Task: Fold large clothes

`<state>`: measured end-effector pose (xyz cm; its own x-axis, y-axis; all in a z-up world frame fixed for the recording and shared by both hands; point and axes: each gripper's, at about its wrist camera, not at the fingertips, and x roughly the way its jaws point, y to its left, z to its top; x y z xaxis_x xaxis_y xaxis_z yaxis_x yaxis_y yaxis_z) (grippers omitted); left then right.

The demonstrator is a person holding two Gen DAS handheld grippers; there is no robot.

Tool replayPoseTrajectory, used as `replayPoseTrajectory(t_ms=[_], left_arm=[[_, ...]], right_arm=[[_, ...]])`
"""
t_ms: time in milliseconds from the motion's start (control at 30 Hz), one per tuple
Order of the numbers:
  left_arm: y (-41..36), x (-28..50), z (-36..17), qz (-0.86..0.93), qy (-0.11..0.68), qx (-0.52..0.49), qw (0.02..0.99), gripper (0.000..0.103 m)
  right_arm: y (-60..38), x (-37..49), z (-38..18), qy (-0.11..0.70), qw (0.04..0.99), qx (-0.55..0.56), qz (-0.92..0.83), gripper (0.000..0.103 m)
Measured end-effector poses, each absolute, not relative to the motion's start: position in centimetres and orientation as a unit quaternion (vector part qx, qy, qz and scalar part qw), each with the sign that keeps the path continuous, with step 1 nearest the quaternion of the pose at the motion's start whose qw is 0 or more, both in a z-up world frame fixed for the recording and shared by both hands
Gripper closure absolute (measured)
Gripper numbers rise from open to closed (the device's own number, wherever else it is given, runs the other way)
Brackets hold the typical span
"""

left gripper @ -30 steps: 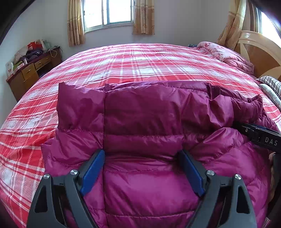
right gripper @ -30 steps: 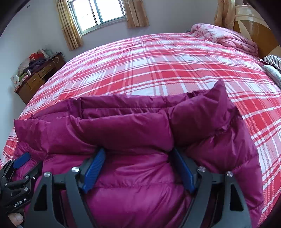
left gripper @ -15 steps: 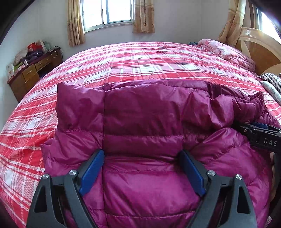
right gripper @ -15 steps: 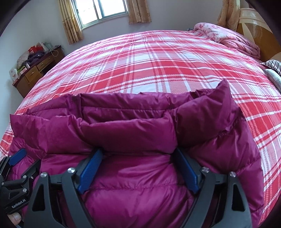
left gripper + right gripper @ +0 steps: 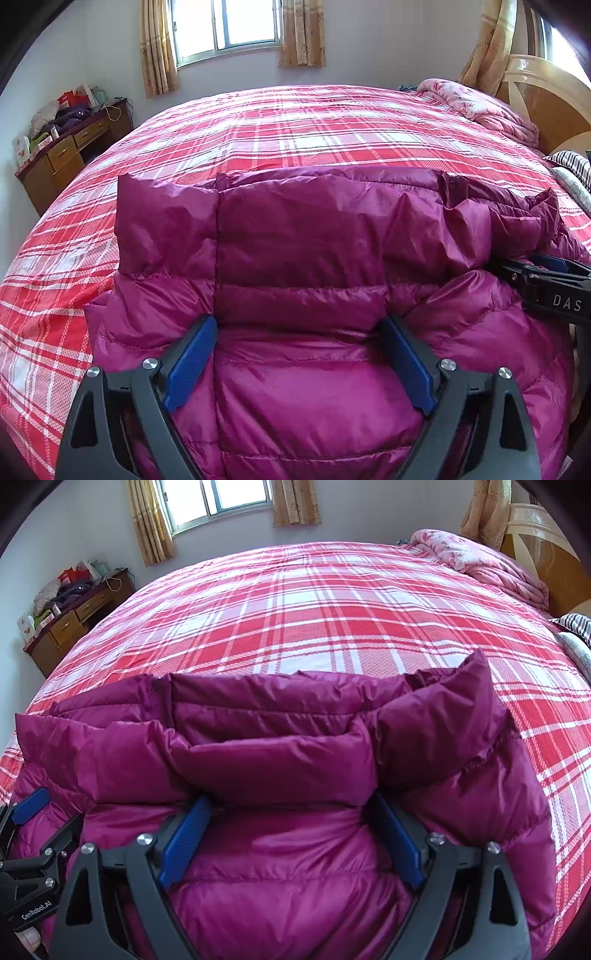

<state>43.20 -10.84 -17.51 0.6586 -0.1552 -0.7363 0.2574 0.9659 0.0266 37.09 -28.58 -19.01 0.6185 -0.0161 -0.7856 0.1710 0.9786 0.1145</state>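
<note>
A magenta puffer jacket (image 5: 314, 236) lies folded on the red plaid bed, near its front edge; it also shows in the right wrist view (image 5: 280, 746). My left gripper (image 5: 299, 332) is wide apart, its blue pads pressed around a thick fold of the jacket. My right gripper (image 5: 291, 806) grips a thick fold the same way. The right gripper shows at the right edge of the left wrist view (image 5: 550, 280); the left gripper shows at the lower left of the right wrist view (image 5: 29, 834).
The red plaid bed cover (image 5: 295, 129) stretches far ahead. A pink quilt (image 5: 480, 107) and the wooden headboard (image 5: 546, 99) are at the far right. A cluttered wooden desk (image 5: 70, 144) stands at the left wall. A window (image 5: 225, 26) is behind.
Both grippers have moved slightly forward over the bed with the jacket fold; the right wrist view has pushed further in. The grip on the jacket is unchanged.
</note>
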Motion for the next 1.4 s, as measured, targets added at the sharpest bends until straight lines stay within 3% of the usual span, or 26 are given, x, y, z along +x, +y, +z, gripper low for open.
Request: replayPoseTrajectory(t_ms=[300, 500, 600, 1400], left_arm=[[-10.8, 43.3, -17.7, -0.112, 0.397, 0.063, 0.909, 0.01], [-10.7, 43.5, -17.7, -0.112, 0.398, 0.056, 0.909, 0.01], [-10.6, 43.4, -17.7, -0.113, 0.397, 0.055, 0.909, 0.01], [-10.1, 43.2, -17.7, -0.113, 0.397, 0.054, 0.909, 0.01]], right_arm=[[-28.4, 36.5, -18.3, 0.43, 0.897, 0.086, -0.055, 0.013], [-26.1, 31.3, -15.5, 0.368, 0.919, 0.134, -0.052, 0.014], [-24.3, 31.0, -16.3, 0.369, 0.923, 0.086, -0.068, 0.014], [-24.1, 32.8, -19.1, 0.413, 0.906, 0.055, -0.076, 0.007]])
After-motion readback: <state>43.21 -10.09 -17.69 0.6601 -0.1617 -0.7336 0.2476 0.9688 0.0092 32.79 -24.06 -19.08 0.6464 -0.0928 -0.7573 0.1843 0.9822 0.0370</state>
